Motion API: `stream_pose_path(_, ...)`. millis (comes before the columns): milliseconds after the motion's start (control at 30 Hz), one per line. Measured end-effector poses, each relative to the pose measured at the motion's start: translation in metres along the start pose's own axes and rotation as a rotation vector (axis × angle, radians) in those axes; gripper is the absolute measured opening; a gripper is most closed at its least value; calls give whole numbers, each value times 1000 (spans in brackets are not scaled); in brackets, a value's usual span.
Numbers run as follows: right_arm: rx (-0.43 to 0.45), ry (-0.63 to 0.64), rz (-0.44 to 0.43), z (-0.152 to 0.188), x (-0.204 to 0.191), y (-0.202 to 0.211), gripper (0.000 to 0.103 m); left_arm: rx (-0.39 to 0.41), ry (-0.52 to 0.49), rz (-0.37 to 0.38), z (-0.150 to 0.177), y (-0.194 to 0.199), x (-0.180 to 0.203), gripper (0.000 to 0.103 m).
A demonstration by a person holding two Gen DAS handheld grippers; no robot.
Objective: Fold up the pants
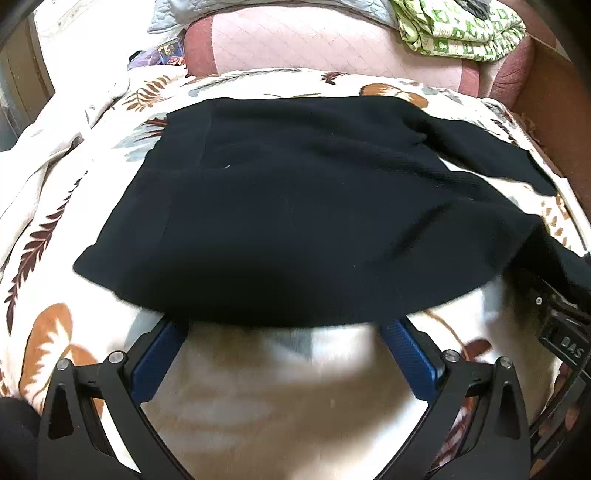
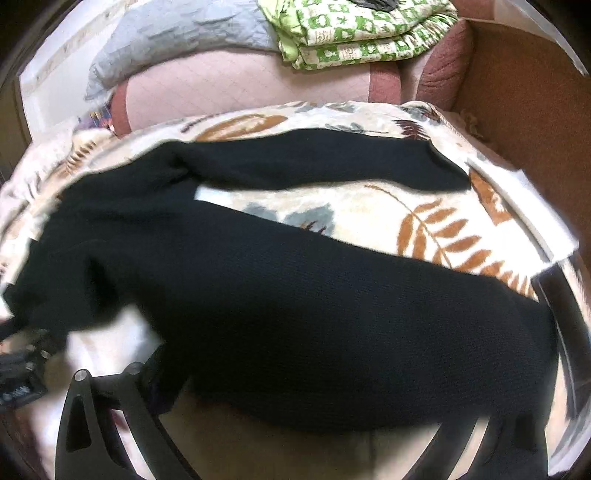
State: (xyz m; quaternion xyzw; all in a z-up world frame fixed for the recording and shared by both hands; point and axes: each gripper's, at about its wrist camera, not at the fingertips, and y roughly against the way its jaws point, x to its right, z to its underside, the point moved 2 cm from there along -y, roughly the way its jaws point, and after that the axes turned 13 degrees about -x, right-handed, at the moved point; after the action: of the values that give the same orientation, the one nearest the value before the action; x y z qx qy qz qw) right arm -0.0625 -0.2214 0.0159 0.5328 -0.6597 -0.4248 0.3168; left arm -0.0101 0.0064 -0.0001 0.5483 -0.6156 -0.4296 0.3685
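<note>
Pants (image 1: 295, 221) spread on bed cover (image 1: 44, 229), ready for folding.
Left gripper (image 1: 284, 325) and right gripper (image 2: 332, 417): jaws fully apart, holding nothing, near hem draped over their tips for pickup.

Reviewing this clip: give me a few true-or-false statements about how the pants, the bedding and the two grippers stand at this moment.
1. The black pants lie on a leaf-print blanket. True.
2. The left gripper is clamped shut. False: its blue fingers stand wide apart, their tips hidden under the near edge of the pants.
3. The two pant legs lie stacked on each other. False: in the right wrist view they are spread apart, with blanket showing between them.
4. A folded green-and-white patterned cloth sits behind the blanket. True.
5. The right gripper is lifting the pants clear of the bed. False: the pants lie on the blanket.
</note>
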Motion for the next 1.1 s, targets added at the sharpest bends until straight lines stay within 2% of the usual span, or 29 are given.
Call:
stream_pose_path(67,21,2,-12,5,-1,14,103,35,14,36,7,15,-3,103)
stream_pose_path(167,87,28,16,10,-5,42,103,88,23,56,13,40,-9,103)
stream_pose_path(267,102,37,-32,9,-3,63,103,115,18,44,12,59,-17,103)
stream_pose_path(333,104,40,-42,8,1,71,103,88,26,26,7,65,-26,103)
stream_pose_path(367,108,43,-41,8,3,74,103,89,51,54,9,68,-35,103)
stream_pose_path(467,113,62,-2,7,13,83,103,65,72,6,9,65,-49,103)
stream_pose_path(567,125,112,-44,8,26,100,103,51,108,-26,9,55,-65,103)
stream_pose_path(633,148,126,-4,7,38,109,103,43,147,-11,8,49,-75,103)
stream_pose_path(700,150,126,83,5,59,114,103,43,183,2,9,44,-85,103)
stream_pose_path(833,110,79,158,0,107,99,103,11,236,-9,7,30,-101,103)
stream_pose_path(1000,0,-13,154,3,164,55,102,-46,321,7,9,12,-114,103)
stream_pose_path(1100,-43,-23,128,9,176,35,101,-64,344,4,7,2,-113,103)
